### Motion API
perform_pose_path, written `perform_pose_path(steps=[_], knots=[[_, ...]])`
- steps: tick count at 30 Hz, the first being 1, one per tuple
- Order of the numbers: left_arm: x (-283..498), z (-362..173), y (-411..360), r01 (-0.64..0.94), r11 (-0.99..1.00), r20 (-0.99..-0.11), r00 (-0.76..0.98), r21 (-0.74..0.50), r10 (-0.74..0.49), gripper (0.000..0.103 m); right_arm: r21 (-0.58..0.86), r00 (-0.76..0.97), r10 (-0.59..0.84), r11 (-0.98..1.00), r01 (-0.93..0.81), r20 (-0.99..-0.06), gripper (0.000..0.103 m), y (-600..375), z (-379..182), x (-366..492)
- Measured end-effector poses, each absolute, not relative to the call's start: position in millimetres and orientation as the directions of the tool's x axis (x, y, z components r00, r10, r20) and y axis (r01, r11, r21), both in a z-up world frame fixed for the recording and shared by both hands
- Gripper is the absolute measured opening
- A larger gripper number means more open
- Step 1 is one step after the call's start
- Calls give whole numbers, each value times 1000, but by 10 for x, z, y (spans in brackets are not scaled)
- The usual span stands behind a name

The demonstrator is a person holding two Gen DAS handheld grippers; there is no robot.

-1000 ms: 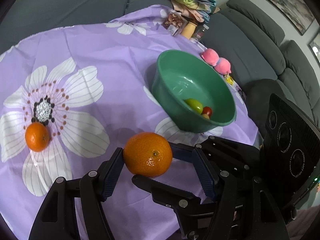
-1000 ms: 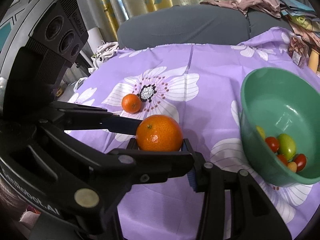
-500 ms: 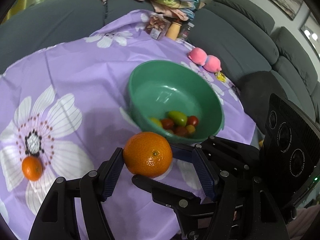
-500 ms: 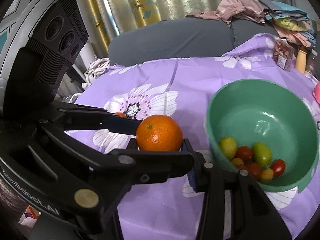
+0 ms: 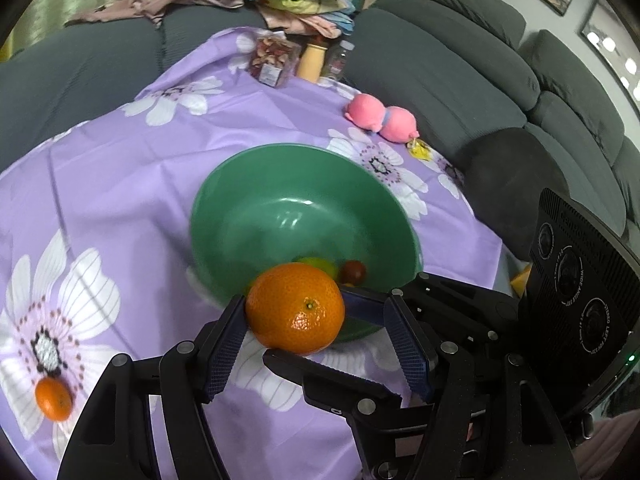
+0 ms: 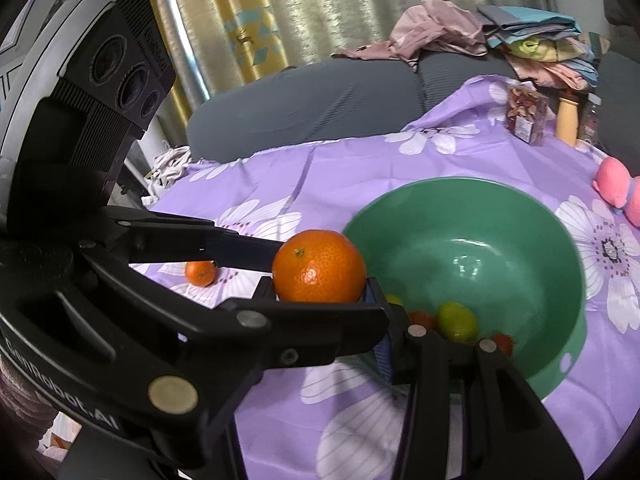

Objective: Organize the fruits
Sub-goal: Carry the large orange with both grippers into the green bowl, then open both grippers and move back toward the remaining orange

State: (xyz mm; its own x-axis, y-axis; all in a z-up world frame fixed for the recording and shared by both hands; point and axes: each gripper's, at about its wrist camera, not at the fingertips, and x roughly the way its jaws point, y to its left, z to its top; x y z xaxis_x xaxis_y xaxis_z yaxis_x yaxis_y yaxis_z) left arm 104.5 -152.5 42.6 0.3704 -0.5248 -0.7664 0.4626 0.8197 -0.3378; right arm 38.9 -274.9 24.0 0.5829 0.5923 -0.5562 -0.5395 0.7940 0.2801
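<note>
A large orange (image 5: 295, 307) is pinched between one finger of my left gripper (image 5: 316, 336) and one finger of my right gripper (image 6: 320, 300), held jointly just at the near rim of the green bowl (image 5: 240, 216). The same orange (image 6: 319, 266) shows in the right wrist view beside the bowl (image 6: 560, 264). Small tomatoes, red (image 5: 353, 271) and green (image 6: 457, 321), lie in the bowl. A small orange (image 5: 53, 398) rests on the purple flowered cloth at the left; it also shows in the right wrist view (image 6: 200, 273).
A pink plush toy (image 5: 380, 118) lies behind the bowl. A snack bag (image 5: 273, 60), a yellow bottle (image 5: 312, 60) and a jar stand at the far table edge. A grey sofa (image 5: 460, 60) with piled clothes surrounds the table.
Both grippers have carried the large orange to the right, from over the cloth to the bowl's near rim. The small orange has fallen behind to the left.
</note>
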Motion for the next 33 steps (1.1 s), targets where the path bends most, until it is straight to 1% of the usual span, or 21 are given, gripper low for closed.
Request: perform_pose_path(steps=[14, 27, 33], knots=[[1282, 270, -1805, 484, 796, -778, 311, -364, -545, 70, 290, 591, 551, 827, -481, -590, 46, -2974, 113, 596], [1336, 186, -1835, 479, 795, -787, 291, -373, -544, 70, 285, 582, 526, 842, -458, -619, 47, -3008, 40, 641], [1328, 192, -1822, 468, 802, -789, 295, -372, -538, 70, 282, 587, 525, 843, -458, -616, 48, -3006, 51, 635]])
